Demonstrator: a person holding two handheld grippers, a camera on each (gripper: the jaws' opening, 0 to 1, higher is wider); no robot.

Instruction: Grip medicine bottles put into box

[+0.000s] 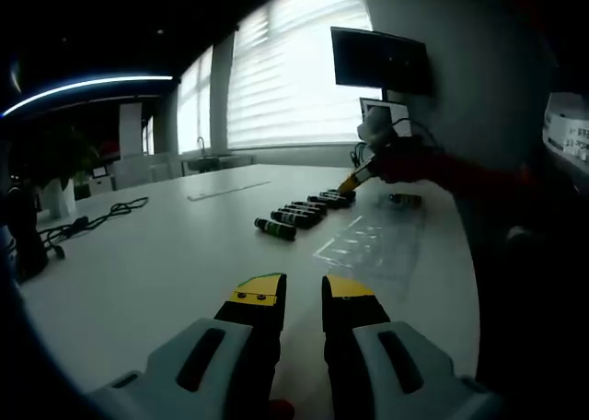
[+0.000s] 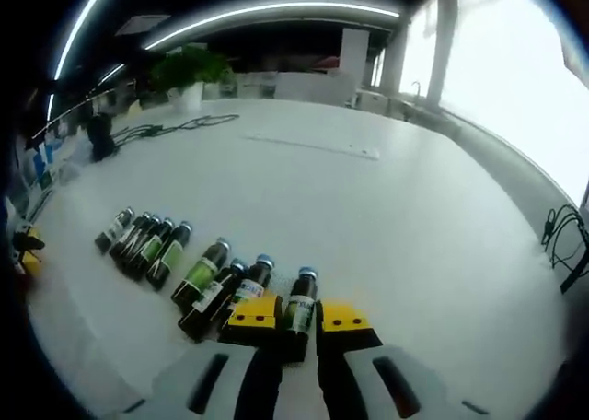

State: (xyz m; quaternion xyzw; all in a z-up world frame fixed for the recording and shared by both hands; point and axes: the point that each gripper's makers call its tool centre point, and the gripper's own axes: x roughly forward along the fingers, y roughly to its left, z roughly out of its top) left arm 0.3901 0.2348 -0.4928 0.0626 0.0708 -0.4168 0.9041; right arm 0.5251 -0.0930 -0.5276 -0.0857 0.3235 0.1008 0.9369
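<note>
R gripper (image 2: 298, 323), yellow-tipped, sits low over white table (image 2: 386, 227) w/ jaws spread either side of a dark glass medicine bottle w/ blue cap & green label (image 2: 300, 311); straddling, not yet pinching, prob. lining up for a grab. Rest of the bottles (image 2: 175, 254) lie side by side in a row to its left, easy to take one at a time. L gripper (image 1: 302, 296) hovers well back, jaws slightly apart, holding nothing. Clear plastic tray-like box (image 1: 368, 245) lies flat just beside the row, presumably for short carries.
</note>
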